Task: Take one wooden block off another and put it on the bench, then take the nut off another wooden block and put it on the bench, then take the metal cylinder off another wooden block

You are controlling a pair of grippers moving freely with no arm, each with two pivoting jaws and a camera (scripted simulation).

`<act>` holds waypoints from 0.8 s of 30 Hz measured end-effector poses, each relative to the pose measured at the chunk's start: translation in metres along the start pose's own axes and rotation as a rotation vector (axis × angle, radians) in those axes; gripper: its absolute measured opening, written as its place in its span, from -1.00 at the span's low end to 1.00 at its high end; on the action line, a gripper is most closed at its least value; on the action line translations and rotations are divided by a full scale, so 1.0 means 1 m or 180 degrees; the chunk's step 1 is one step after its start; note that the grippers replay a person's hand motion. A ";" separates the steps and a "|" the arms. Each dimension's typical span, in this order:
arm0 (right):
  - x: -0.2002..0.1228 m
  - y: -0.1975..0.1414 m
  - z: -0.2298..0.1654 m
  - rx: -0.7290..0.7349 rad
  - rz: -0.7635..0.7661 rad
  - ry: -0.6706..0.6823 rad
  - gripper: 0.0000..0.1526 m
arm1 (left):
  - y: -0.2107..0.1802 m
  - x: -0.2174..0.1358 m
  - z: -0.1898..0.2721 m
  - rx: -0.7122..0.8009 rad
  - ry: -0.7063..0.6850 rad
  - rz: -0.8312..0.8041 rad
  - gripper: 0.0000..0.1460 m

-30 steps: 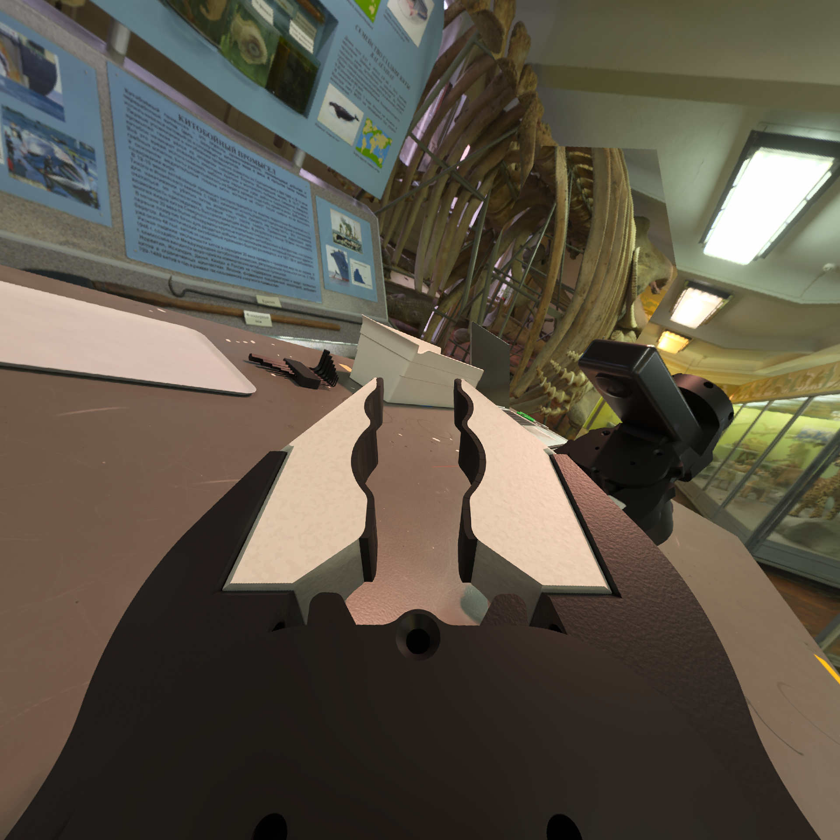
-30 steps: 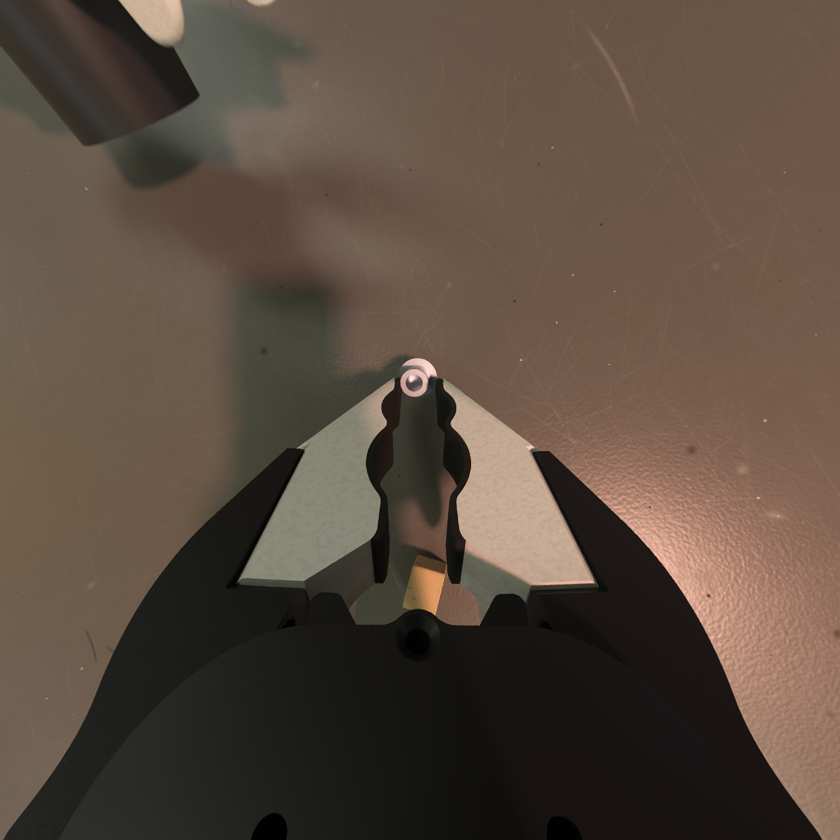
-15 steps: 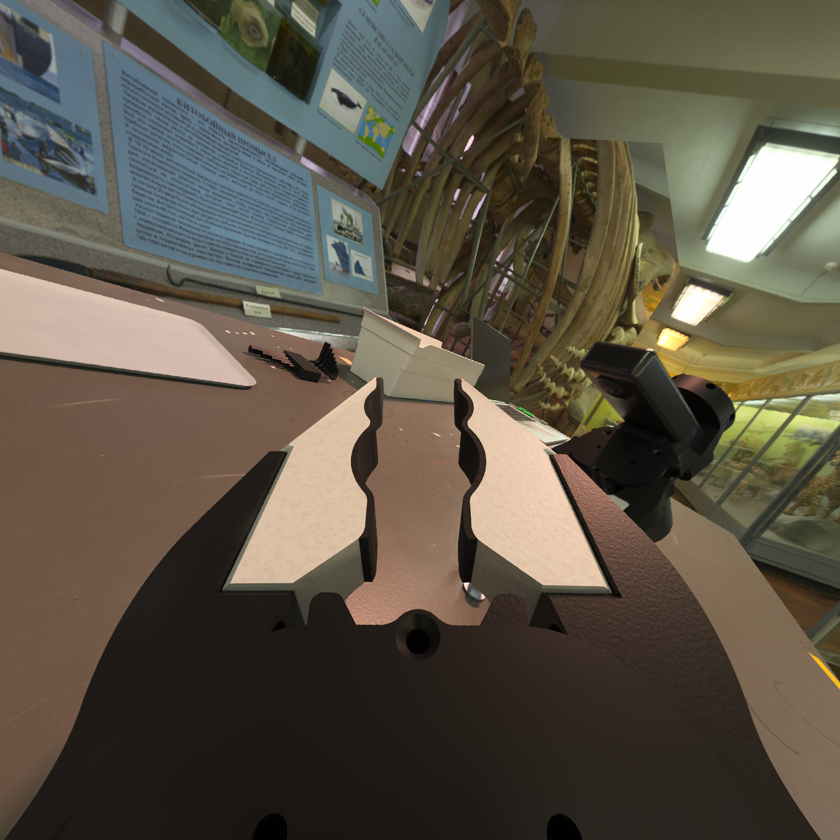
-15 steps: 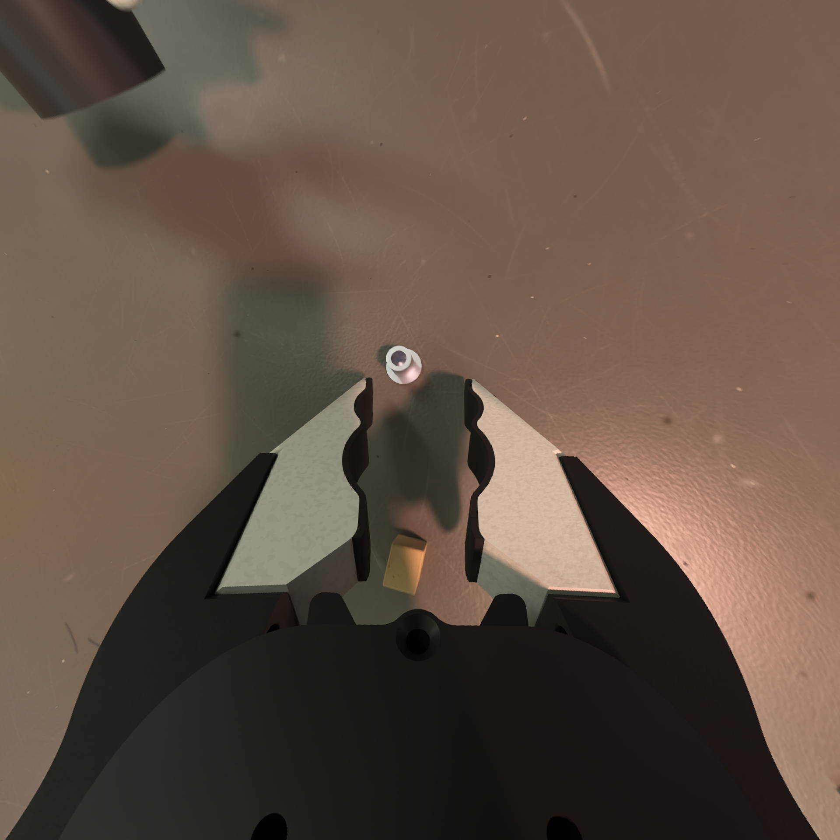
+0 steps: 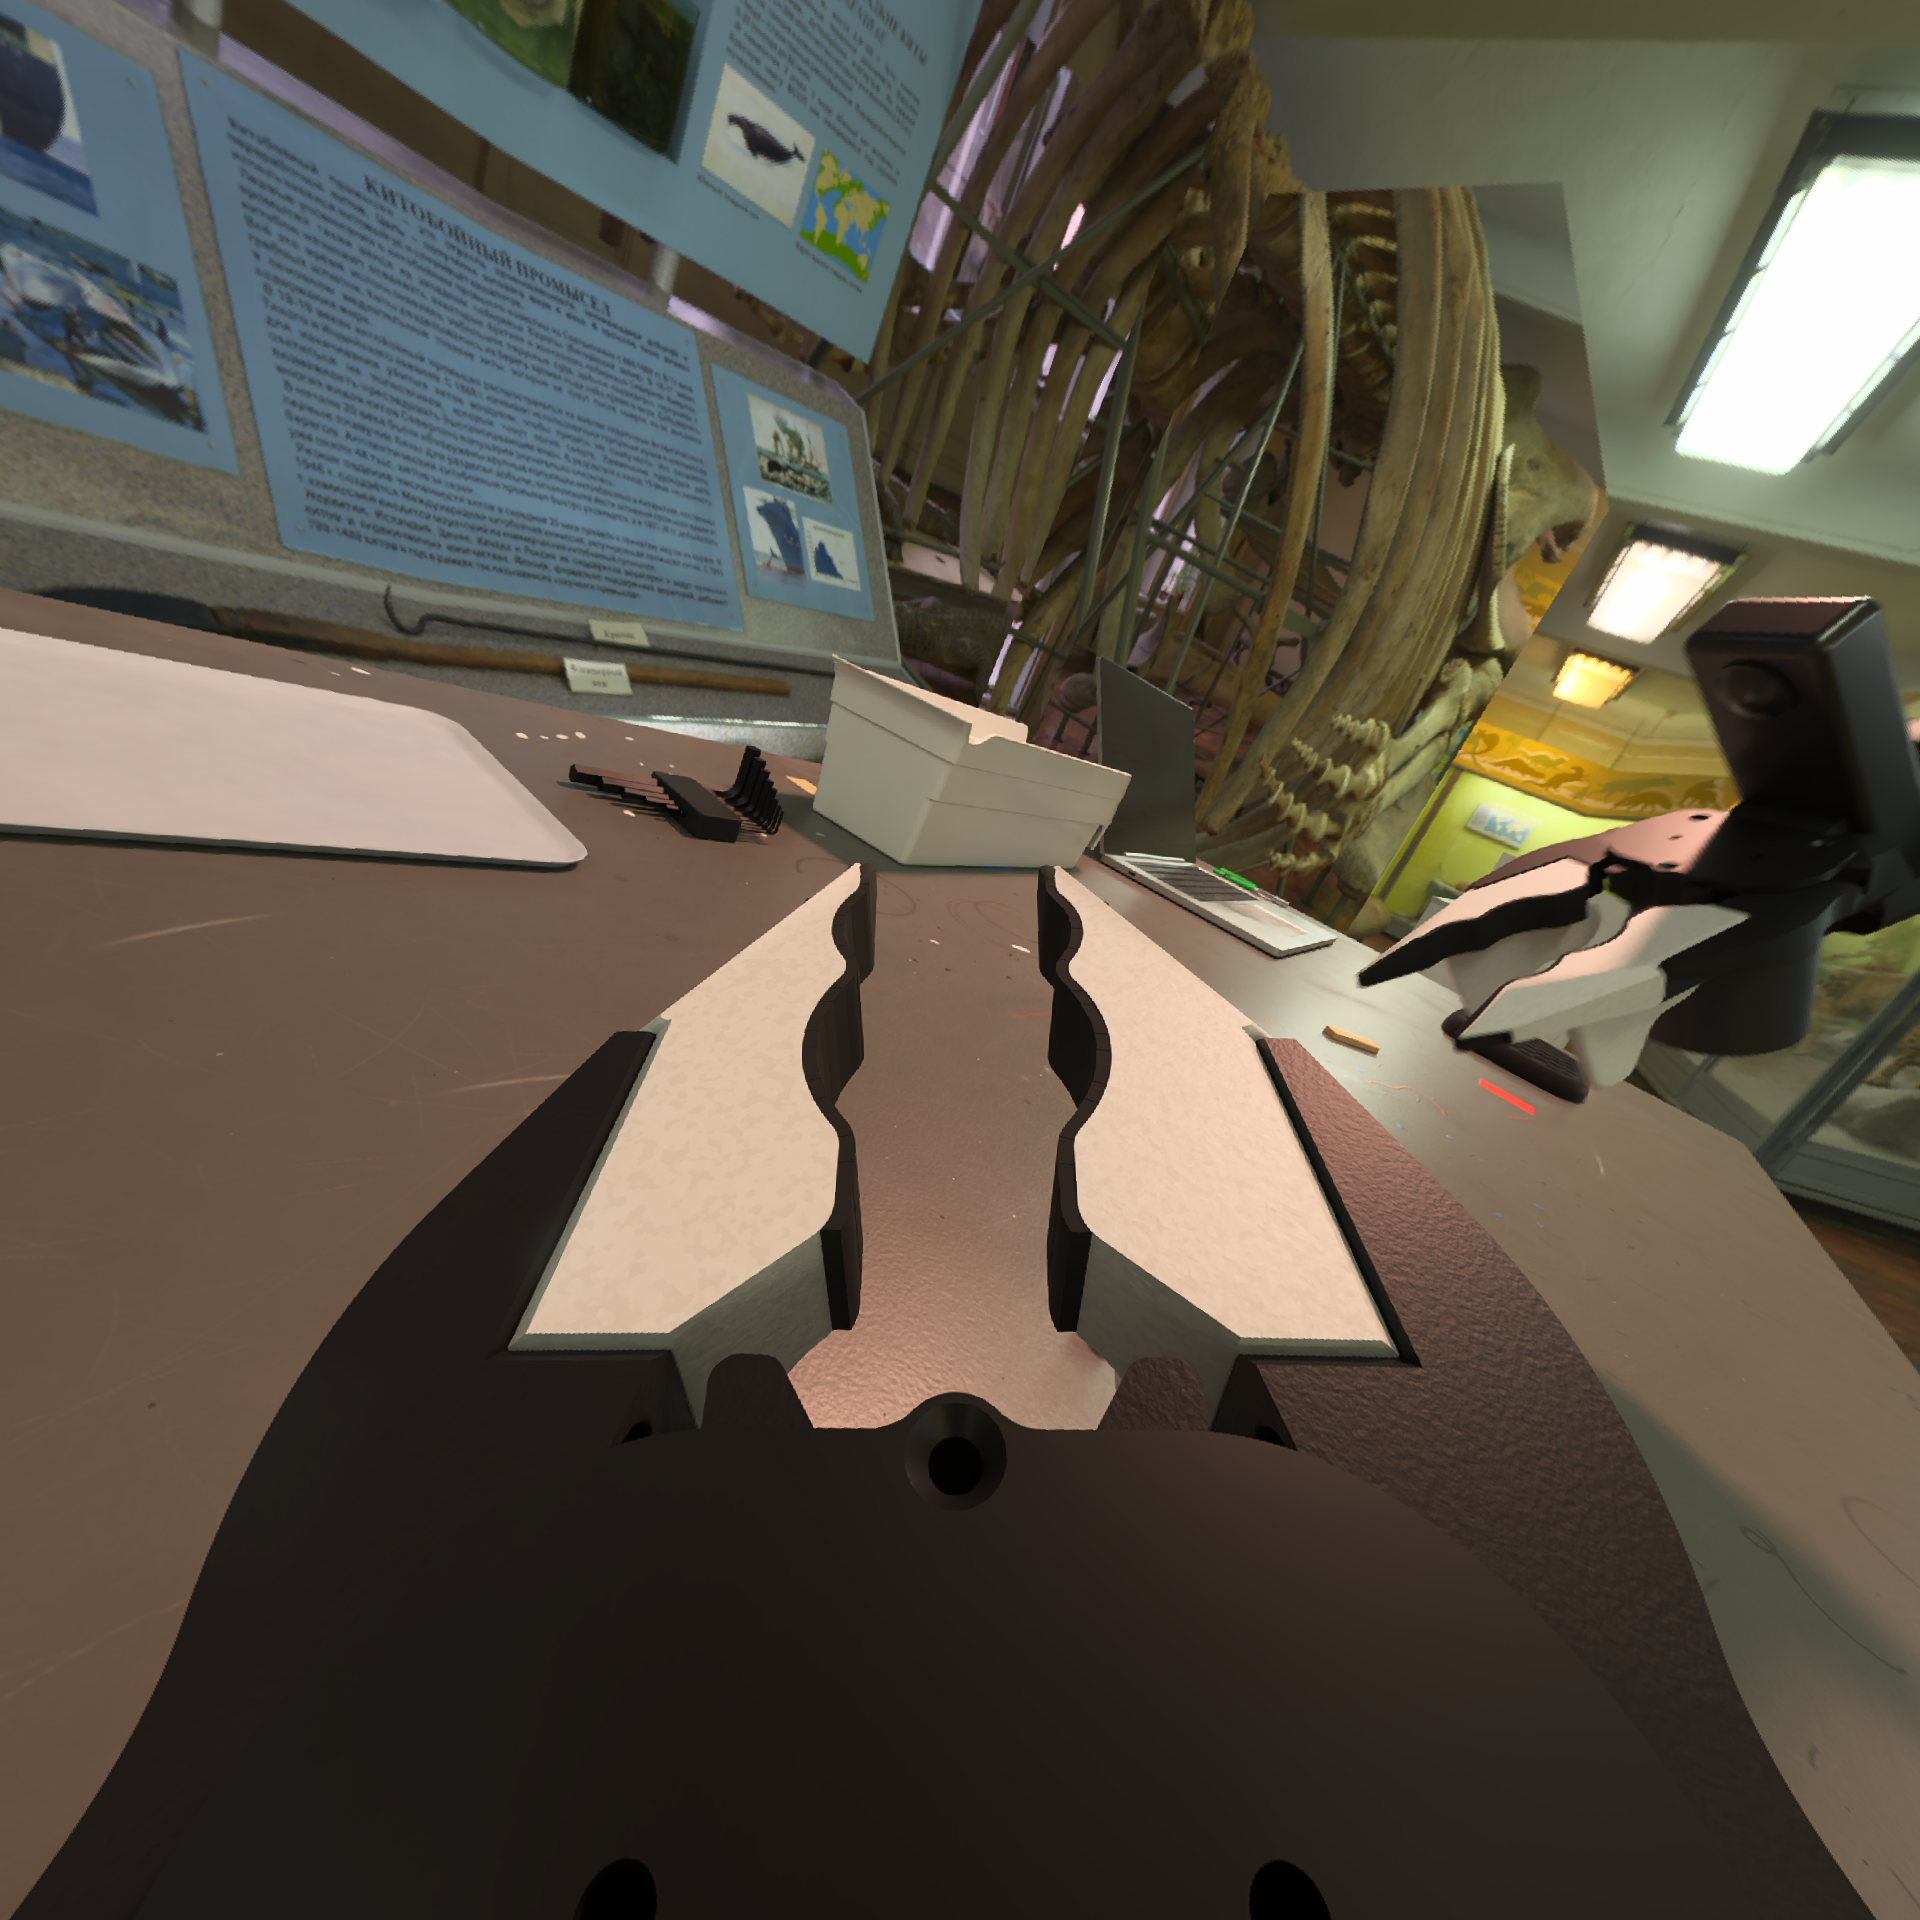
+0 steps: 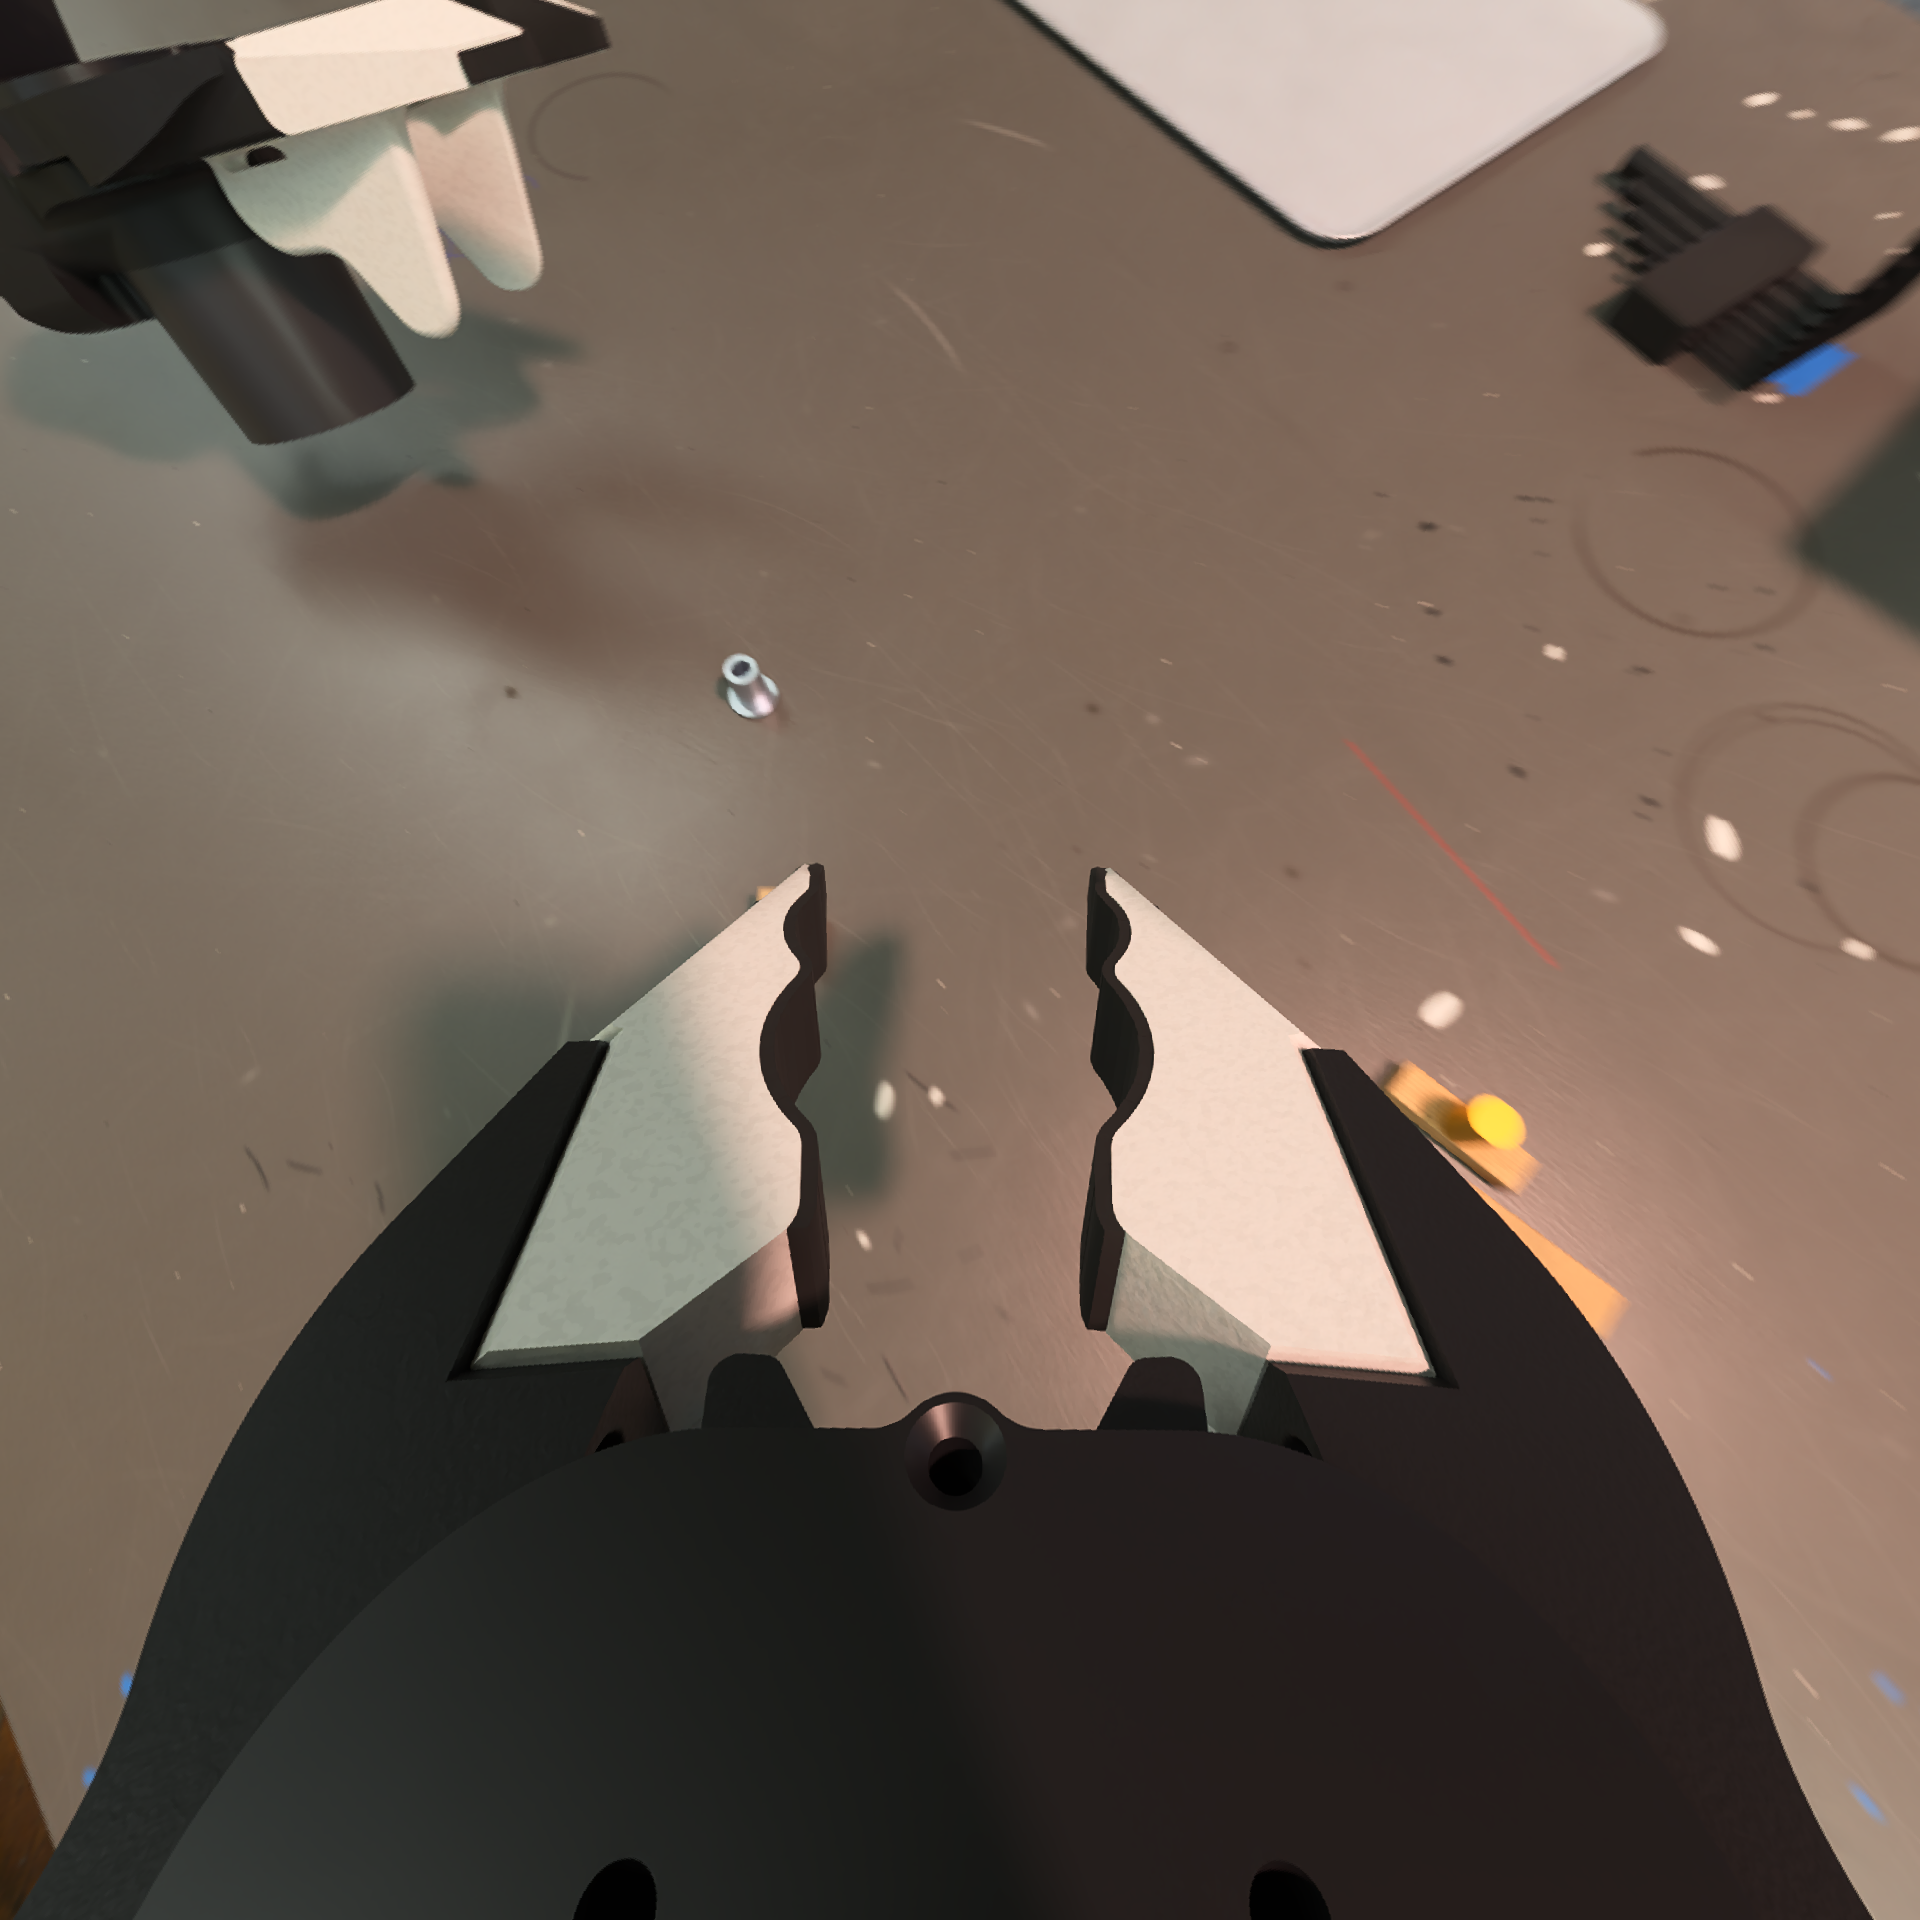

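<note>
Nut [image 6: 748, 686] sat alone on the bench [image 6: 1039, 520], ahead of the right gripper [image 6: 956, 883], whose jaws were spread and empty. Left gripper [image 5: 956, 894] hovered low over bare bench, jaws apart, holding nothing.

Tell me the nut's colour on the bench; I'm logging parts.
Shiny silver nut, clearest in the right wrist view.

Both grippers' fingers [image 5: 1195, 1132] [image 6: 665, 1132] apart, nothing between.

The nut [image 6: 748, 686] lies on the bench [image 6: 1143, 499], ahead of the right gripper [image 6: 956, 883]. The mat [image 6: 1351, 104] lies far ahead, with the hex keys [image 6: 1725, 281] to its right. The left gripper [image 6: 447, 249] hangs far left.
</note>
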State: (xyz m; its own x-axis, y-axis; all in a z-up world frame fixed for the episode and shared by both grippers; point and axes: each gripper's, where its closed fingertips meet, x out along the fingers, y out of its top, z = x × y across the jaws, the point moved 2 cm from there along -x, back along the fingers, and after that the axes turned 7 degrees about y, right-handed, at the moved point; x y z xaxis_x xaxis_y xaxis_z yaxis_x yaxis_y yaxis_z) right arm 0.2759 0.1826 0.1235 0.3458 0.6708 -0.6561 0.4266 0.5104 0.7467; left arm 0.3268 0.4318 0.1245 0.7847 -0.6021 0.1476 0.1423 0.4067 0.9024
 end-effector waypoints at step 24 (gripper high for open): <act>-0.032 -0.060 0.162 -0.1719 -0.1307 0.1201 -0.47 | -0.021 0.018 0.006 0.0554 0.0329 -0.0429 -0.58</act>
State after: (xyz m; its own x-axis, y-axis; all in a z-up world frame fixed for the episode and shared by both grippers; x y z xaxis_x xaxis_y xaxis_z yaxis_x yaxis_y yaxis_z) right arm 0.3745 0.0435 0.0816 -0.1012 0.4596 -0.8824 -0.0411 0.8842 0.4653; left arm 0.3349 0.4083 0.1107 0.8244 -0.5658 -0.0130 0.1508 0.1975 0.9686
